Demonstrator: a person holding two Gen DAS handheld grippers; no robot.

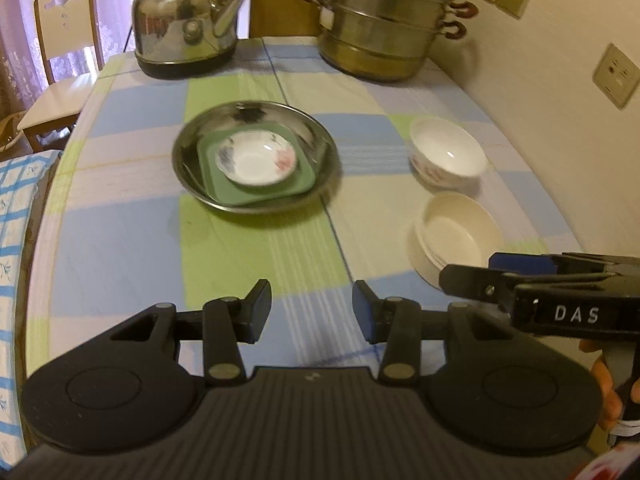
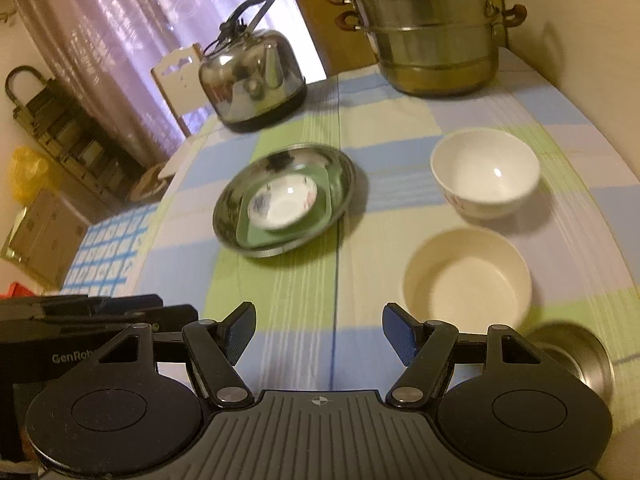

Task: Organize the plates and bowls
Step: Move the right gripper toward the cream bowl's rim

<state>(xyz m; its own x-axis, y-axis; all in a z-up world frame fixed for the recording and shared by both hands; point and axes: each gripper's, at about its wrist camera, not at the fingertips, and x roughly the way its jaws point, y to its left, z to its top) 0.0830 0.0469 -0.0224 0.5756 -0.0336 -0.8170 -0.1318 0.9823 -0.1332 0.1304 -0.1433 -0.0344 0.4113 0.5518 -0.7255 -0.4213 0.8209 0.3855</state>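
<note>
Two bowls, cream bowl and white bowl, sit ahead-right of the right claw, nearer it than the left claw; both claws open, empty. Stacking probably next.

Shiny steel pan, glossy ceramic saucer

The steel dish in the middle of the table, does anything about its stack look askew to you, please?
Slightly: the green square tray sits off-centre in the steel dish, toward its near-right rim, with the floral saucer on top. Nothing looks spilled or broken.
</note>
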